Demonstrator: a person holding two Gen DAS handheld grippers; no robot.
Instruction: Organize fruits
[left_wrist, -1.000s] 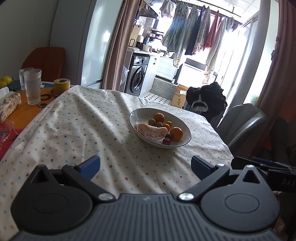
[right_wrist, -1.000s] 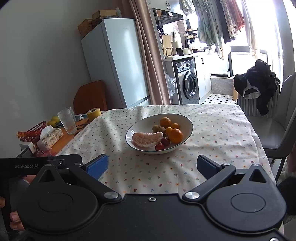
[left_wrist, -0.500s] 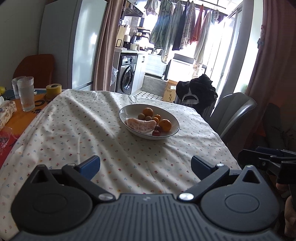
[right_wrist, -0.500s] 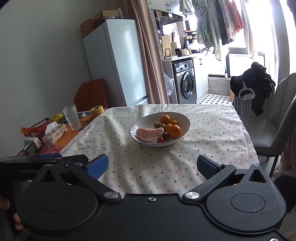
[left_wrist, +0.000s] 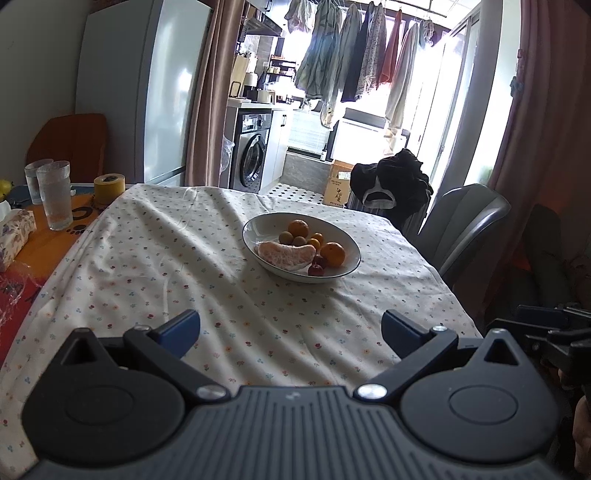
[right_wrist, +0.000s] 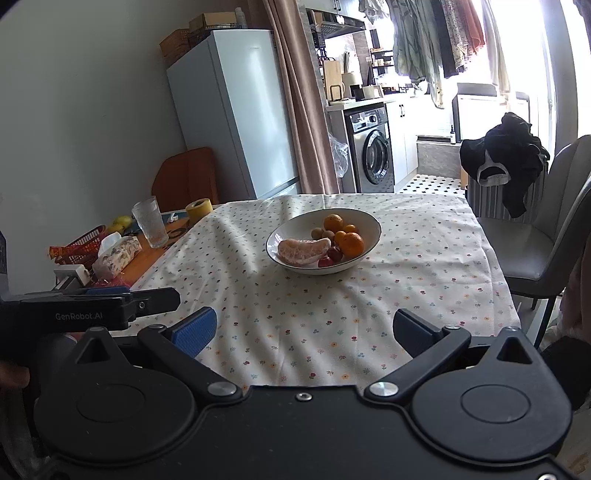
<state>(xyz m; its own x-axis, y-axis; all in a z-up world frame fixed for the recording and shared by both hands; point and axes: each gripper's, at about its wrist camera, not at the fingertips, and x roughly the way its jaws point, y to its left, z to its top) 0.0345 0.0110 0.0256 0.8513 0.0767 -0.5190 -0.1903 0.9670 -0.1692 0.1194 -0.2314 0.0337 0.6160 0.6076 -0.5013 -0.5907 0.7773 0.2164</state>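
Note:
A white bowl (left_wrist: 255, 232) (right_wrist: 369, 221) sits mid-table on the flowered tablecloth (left_wrist: 166, 266). It holds a peeled pomelo wedge (left_wrist: 286, 254) (right_wrist: 303, 250), oranges (left_wrist: 332, 254) (right_wrist: 351, 244), small brown fruits (left_wrist: 285, 236) and red ones (right_wrist: 334, 254). My left gripper (left_wrist: 290, 326) is open and holds nothing, low over the near edge of the table, well short of the bowl. My right gripper (right_wrist: 304, 331) is likewise open with nothing in it, near the front edge. The left gripper's body (right_wrist: 92, 306) shows at the left of the right wrist view.
At the table's left end stand drinking glasses (left_wrist: 55, 194), a yellow tape roll (left_wrist: 108, 188), a tissue pack (right_wrist: 117, 254) and a red basket (right_wrist: 83, 245). A grey chair (right_wrist: 543, 236) stands at the right. A fridge (right_wrist: 236, 110) and washing machine (left_wrist: 253, 160) are behind.
Both grippers have drawn back from the table, so the bowl looks smaller and farther away. The fingers stay open and the fruit has not moved.

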